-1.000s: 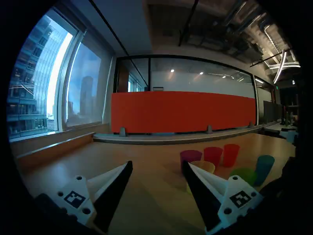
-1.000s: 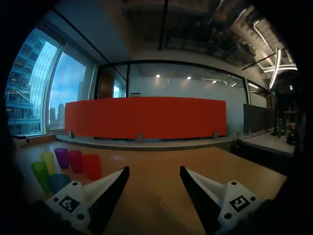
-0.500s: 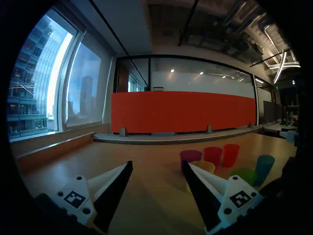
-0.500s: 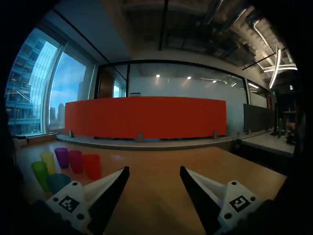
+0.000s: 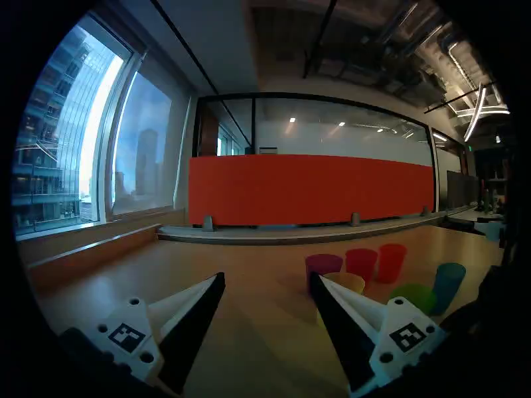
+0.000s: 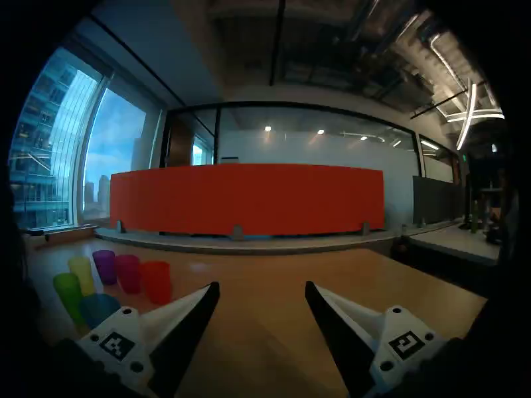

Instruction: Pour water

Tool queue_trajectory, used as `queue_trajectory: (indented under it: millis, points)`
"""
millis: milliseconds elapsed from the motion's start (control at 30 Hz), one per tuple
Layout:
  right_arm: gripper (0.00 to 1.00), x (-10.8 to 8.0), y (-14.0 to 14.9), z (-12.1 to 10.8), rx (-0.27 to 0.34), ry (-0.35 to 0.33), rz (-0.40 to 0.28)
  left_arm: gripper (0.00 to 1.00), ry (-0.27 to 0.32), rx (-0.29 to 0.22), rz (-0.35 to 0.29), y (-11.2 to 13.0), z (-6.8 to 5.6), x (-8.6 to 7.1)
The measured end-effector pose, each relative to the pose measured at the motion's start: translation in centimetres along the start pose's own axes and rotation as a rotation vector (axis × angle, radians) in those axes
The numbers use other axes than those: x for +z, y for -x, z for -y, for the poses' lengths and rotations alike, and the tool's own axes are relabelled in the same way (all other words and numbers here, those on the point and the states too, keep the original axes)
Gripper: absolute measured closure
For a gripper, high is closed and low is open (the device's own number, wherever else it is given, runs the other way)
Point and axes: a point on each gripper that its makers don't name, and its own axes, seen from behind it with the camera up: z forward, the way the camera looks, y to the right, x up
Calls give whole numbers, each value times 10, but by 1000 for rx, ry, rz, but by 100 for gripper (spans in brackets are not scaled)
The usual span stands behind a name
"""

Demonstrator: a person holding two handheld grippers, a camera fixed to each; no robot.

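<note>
Several coloured plastic cups stand in a cluster on a wooden table (image 5: 265, 278). In the left gripper view they sit to the right: purple cup (image 5: 323, 264), magenta cup (image 5: 362, 261), red cup (image 5: 391, 260), teal cup (image 5: 449, 282), green cup (image 5: 413, 295), and a yellow cup (image 5: 346, 281) partly behind the right finger. My left gripper (image 5: 267, 285) is open and holds nothing. In the right gripper view the cups stand at the left: red cup (image 6: 156, 280), magenta cup (image 6: 128, 272), purple cup (image 6: 104, 265), yellow cup (image 6: 82, 272), green cup (image 6: 68, 292), teal cup (image 6: 99, 308). My right gripper (image 6: 262, 292) is open and empty.
An orange partition (image 5: 308, 189) on a grey ledge closes off the far side of the table. Tall windows (image 5: 73, 159) run along the left. A darker desk (image 6: 458, 242) lies beyond the table's right edge.
</note>
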Motion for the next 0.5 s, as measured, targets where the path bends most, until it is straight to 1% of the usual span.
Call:
queue_trajectory:
  millis: [500]
  points:
    - [0, 0, -1, 1, 0, 0, 0, 6, 0, 0, 0, 0, 0, 0]
